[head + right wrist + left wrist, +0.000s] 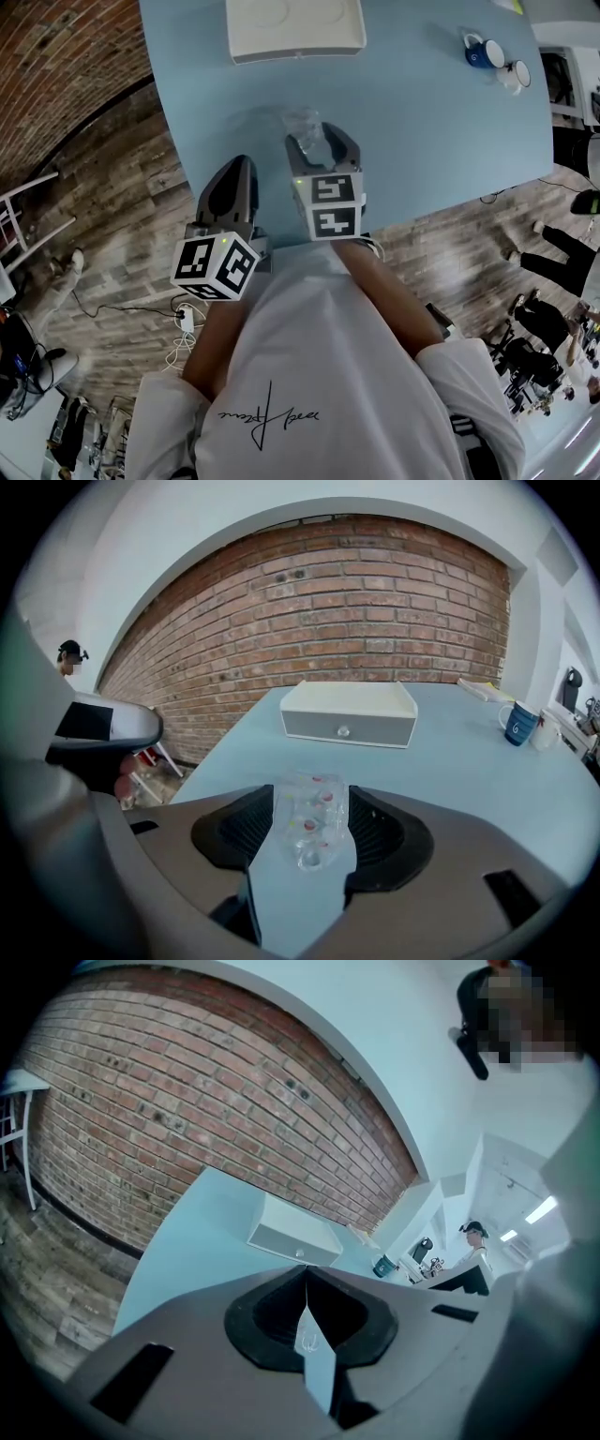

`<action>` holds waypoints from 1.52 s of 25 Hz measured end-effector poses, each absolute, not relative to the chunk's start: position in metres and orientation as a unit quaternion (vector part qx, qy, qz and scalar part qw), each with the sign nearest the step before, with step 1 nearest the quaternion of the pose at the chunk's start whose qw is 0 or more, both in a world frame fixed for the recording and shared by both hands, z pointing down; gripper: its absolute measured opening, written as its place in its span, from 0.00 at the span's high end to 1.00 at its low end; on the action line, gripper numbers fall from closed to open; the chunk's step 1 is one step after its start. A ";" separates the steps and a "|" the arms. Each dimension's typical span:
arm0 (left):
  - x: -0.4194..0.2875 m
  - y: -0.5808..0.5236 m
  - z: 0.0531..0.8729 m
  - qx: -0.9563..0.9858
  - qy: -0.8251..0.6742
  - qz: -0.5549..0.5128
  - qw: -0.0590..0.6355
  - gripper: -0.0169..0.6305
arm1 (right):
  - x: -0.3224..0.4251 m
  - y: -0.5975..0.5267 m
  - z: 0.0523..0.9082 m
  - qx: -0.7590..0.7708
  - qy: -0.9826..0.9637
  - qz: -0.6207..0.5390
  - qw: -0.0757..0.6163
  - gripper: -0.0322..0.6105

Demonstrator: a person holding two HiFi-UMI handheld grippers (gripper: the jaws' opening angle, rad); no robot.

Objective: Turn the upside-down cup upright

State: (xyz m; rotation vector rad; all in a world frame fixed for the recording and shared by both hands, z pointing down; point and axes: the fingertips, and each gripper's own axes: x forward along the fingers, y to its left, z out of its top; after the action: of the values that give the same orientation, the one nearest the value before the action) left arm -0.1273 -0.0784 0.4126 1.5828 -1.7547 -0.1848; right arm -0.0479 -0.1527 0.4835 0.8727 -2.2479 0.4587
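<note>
I see a light blue table (422,141) in front of a brick wall (328,602), with wooden floor (103,187) below its near edge. On the left, the left gripper (305,1269) has its jaws together with nothing in them, and it hangs just outside the table edge, above the floor. In the middle, the clear cup (309,827) stands on the table, near that same edge, between the jaws of the right gripper (311,799). These jaws are spread wide and I do not see the pads pressing on it. The cup looks wider at the top, so I judge it is already mouth up, though the clear plastic makes me not fully sure. The good way now, I think, is to draw the right gripper straight back along its jaws, without brushing this light cup towards the edge. Ahead there is much free table up to the white drawer box (349,712), and the blue mug (518,724) and white mug (547,731) are well apart on the right.
</note>
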 end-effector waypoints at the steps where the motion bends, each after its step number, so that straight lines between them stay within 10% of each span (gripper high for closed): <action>1: -0.128 -0.079 0.413 0.618 -0.687 -0.072 0.376 0.96 | -0.047 -0.154 0.484 0.336 -0.861 0.175 0.338 0.61; 38: -0.134 -0.081 0.421 0.615 -0.683 -0.076 0.388 0.96 | -0.054 -0.155 0.494 0.344 -0.853 0.097 0.381 0.59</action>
State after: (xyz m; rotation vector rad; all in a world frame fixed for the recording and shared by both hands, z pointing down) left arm -0.1339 -0.0814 0.4208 1.5640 -1.7369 -0.1930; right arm -0.0536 -0.1551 0.4937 0.8778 -2.1768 0.2486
